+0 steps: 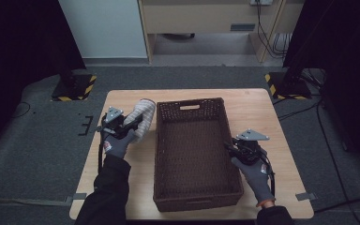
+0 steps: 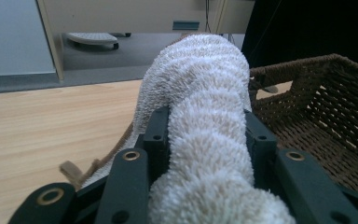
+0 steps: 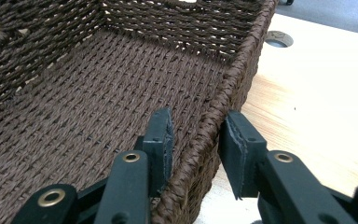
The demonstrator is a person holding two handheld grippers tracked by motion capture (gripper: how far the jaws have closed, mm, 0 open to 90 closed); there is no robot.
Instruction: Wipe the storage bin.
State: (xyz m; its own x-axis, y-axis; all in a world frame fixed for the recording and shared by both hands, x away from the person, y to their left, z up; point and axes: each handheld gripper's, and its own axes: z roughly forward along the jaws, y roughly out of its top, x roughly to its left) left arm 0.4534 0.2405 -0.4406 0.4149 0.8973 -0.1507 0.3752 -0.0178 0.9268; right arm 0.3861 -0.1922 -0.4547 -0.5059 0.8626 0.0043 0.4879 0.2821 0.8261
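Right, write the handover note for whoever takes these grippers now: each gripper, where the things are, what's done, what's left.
Left gripper: shut on the rolled towel, held above the table, left of the basket.
Right gripper: jaws straddle the basket's right rim, one inside, one outside; in the right gripper view a gap shows on the outer side, so a firm clamp is uncertain.
Done: towel picked up; basket apparently steadied.
Left: probably carry the towel over the rim, set it in the empty basket, release both.
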